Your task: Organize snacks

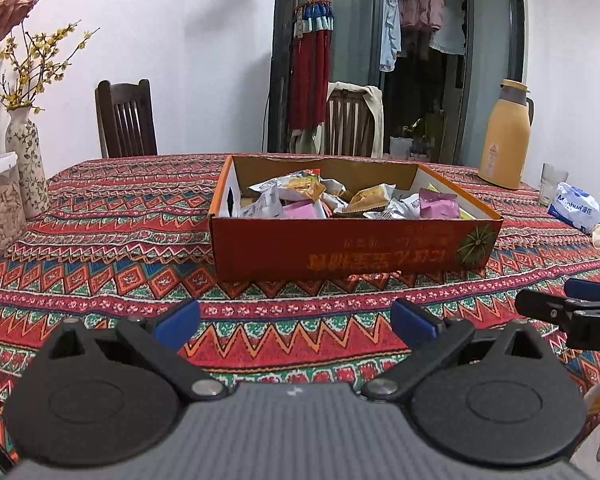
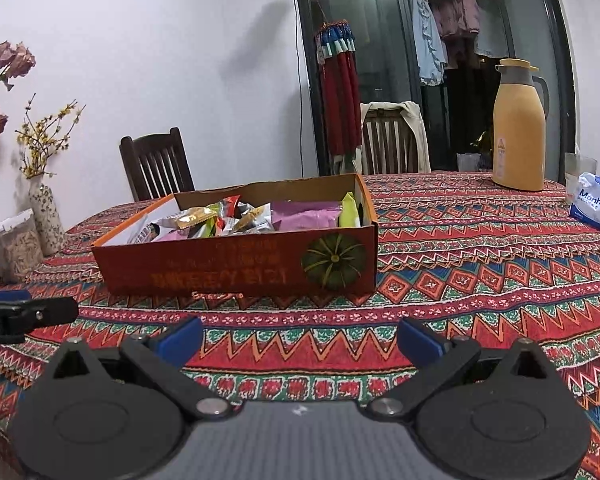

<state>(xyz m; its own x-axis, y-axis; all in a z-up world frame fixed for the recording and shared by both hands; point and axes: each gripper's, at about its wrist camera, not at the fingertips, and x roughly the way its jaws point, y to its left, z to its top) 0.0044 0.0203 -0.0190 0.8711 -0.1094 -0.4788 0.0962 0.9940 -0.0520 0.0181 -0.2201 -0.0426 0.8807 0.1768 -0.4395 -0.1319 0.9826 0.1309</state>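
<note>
One patterned tablecloth (image 1: 100, 248) covered the table; mid-table sat an open red cardboard box (image 1: 352, 248) w/ loose snack packets (image 1: 300, 196) piled inside. Packets looked light, crinkly, slippery; best pinched at a sealed edge. Left gripper (image 1: 296, 316) & right gripper (image 2: 300, 338) hovered near the box, jaws apart, empty.

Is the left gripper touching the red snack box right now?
Apart. In the left wrist view, patterned tablecloth shows between the open left gripper and the red snack box.
</note>
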